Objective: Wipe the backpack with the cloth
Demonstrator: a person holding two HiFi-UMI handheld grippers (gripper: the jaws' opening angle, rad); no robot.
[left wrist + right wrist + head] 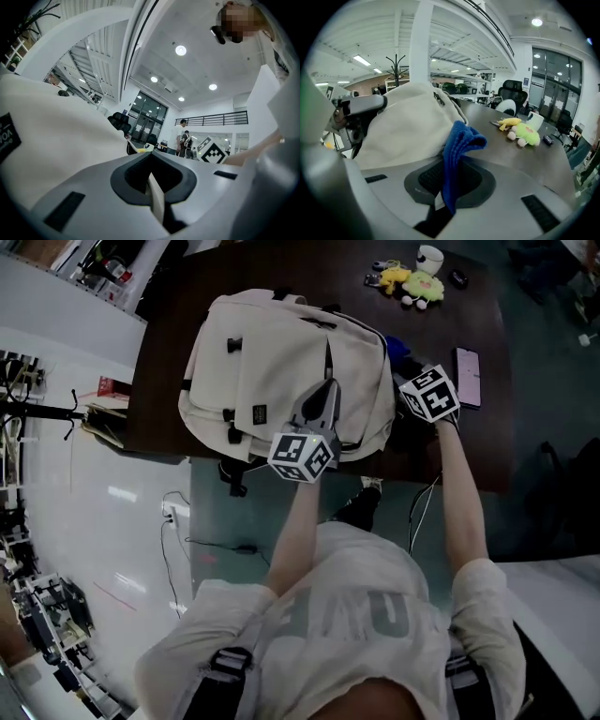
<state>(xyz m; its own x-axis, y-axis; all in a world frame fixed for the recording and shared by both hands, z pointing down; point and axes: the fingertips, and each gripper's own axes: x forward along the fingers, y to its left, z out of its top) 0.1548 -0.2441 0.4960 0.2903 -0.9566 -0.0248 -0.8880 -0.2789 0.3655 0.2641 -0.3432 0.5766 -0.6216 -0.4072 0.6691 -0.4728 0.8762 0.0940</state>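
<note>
A cream backpack (281,362) lies flat on the dark table (487,446). My left gripper (325,393) rests on its near right part. In the left gripper view the gripper (151,174) is shut on a thin cream strap (157,199) of the backpack (51,154). My right gripper (403,362) is at the bag's right edge. It is shut on a blue cloth (397,347), and in the right gripper view that cloth (459,140) hangs from the gripper (449,176) beside the backpack (408,126).
A yellow-green plush toy (414,283), a white cup (429,257) and a small dark object (457,278) sit at the table's far right. A phone (467,377) lies just right of my right gripper. The table's near edge runs under my forearms.
</note>
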